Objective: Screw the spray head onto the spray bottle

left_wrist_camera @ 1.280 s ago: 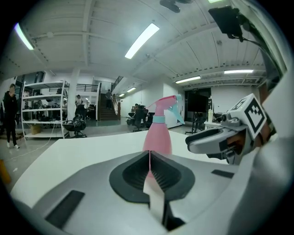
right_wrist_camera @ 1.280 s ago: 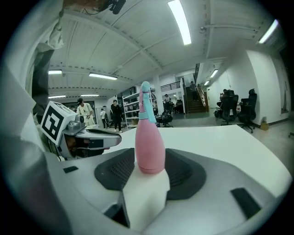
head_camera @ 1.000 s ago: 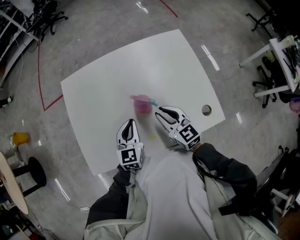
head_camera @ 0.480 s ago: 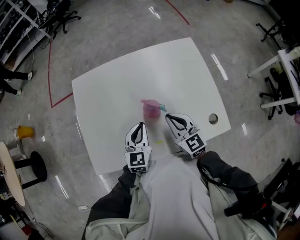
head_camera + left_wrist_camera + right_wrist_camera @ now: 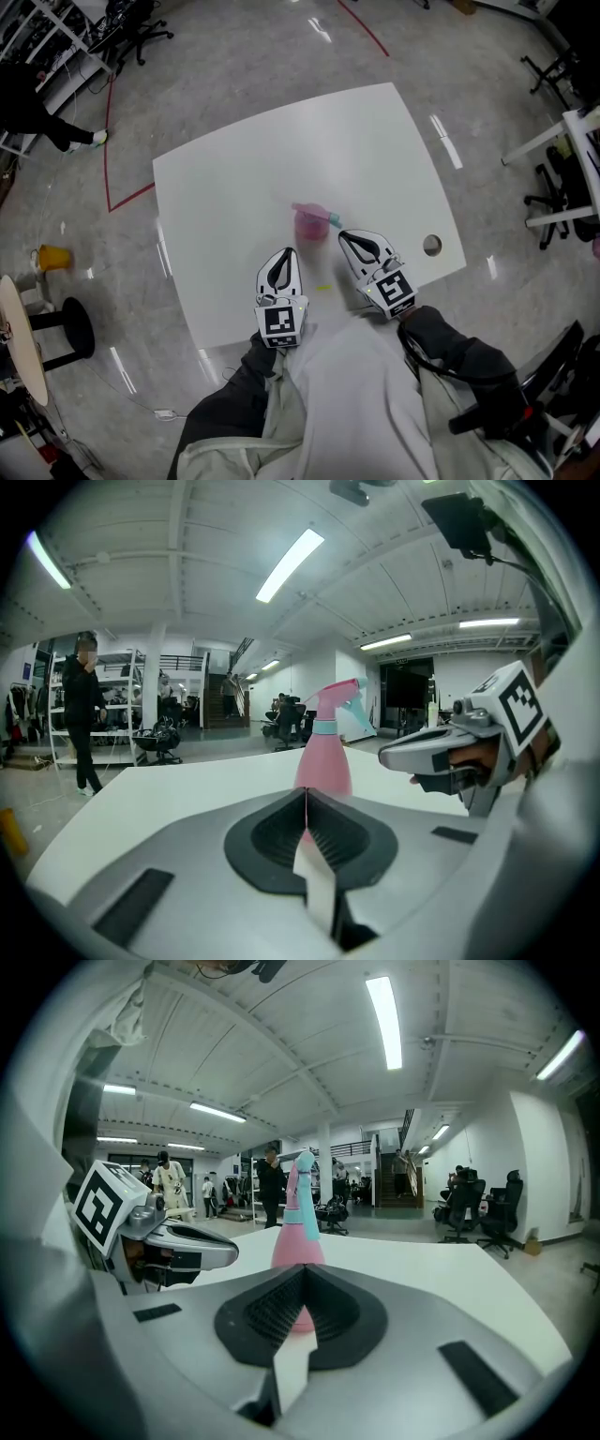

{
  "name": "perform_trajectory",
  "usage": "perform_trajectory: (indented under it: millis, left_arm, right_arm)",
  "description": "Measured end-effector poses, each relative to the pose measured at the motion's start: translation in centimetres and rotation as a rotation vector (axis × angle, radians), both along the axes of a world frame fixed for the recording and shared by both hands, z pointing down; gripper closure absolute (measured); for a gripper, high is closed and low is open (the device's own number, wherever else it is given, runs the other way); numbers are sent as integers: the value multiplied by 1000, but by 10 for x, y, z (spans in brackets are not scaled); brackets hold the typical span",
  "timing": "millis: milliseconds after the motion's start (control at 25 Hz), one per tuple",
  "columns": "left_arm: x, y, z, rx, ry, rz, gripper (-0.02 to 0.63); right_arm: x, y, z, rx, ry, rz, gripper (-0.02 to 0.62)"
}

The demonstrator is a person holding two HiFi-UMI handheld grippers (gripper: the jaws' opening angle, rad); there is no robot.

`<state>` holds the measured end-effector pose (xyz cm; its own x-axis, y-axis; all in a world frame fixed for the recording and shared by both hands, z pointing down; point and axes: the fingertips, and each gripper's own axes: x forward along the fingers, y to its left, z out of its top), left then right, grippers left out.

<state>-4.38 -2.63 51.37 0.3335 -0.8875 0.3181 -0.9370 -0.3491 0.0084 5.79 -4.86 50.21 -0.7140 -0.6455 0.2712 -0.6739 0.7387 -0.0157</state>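
Observation:
A pink spray bottle [image 5: 310,225] stands upright on the white table [image 5: 234,187], its pink and teal spray head [image 5: 324,215] sitting on its neck. My left gripper [image 5: 286,254] rests shut and empty on the table, just short of the bottle and to its left. My right gripper [image 5: 344,235] lies shut and empty close to the bottle's right, apart from it. In the left gripper view the bottle [image 5: 324,758] rises right beyond my shut left gripper [image 5: 307,795], with the right gripper [image 5: 439,749] beside it. The right gripper view shows the bottle [image 5: 297,1237] past my shut right gripper [image 5: 302,1277].
A round cable hole [image 5: 431,246] lies near the table's right corner, and a small yellow scrap [image 5: 322,288] lies between the grippers. On the floor are a yellow object [image 5: 52,256] and a black stool [image 5: 71,330] at left. A person [image 5: 84,714] stands far off.
The head camera has shifted, so the table sits more to the right in the picture. The bottle and both grippers keep their places relative to each other.

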Motion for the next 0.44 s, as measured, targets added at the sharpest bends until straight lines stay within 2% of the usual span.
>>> perform_trajectory:
  millis: [280,440]
  left_arm:
    - [-5,-3,3,-6,-3,3,600]
    - [3,1,4,-16,3,3,600]
  right_arm:
    - [-7,-4,4,-3,3,-4,600]
    - [2,1,4,-11,9,-4,600]
